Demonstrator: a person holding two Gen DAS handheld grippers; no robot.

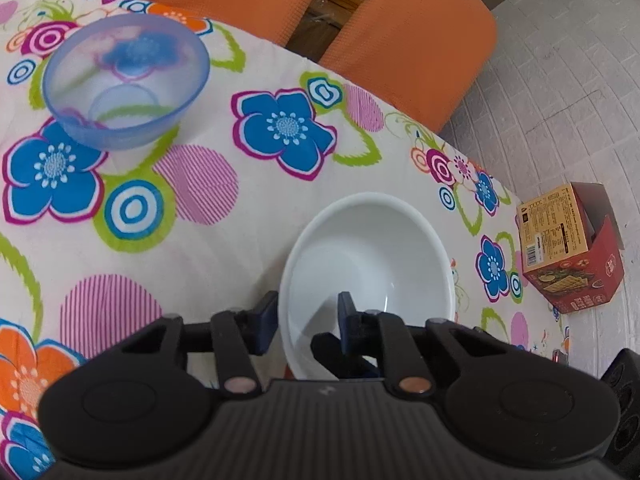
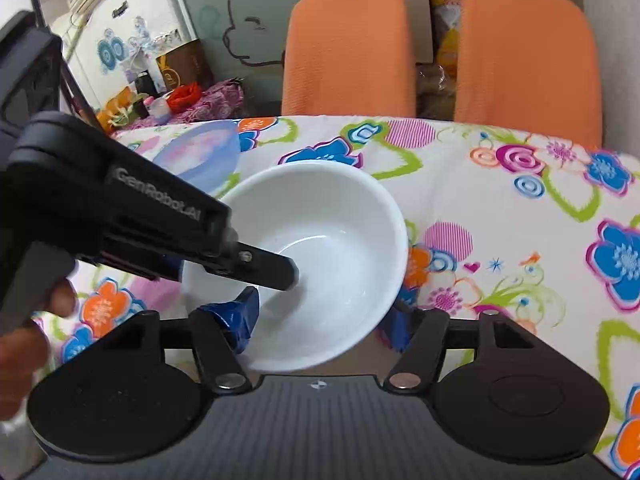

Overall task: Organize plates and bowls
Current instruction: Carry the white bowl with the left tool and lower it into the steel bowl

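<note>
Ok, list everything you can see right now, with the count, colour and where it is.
white bowl: one, white, near table edge, between the tongs
blue bowl: one, translucent blue, farther back on the table
tablecloth: one, floral, covering the table
chairs: two, orange, behind the table
box: one, red and tan, on the floor
left tongs: one, black, straddling the white bowl's rim
right tongs: one, black, either side of the white bowl
hand: one, holding the left tongs

A white bowl [image 1: 366, 276] sits upright and empty on the flowery counter [image 1: 208, 184]. A see-through blue bowl [image 1: 126, 80], also upright and empty, stands well apart from it, toward 10 o'clock. The white one may be tipped a little.
</note>
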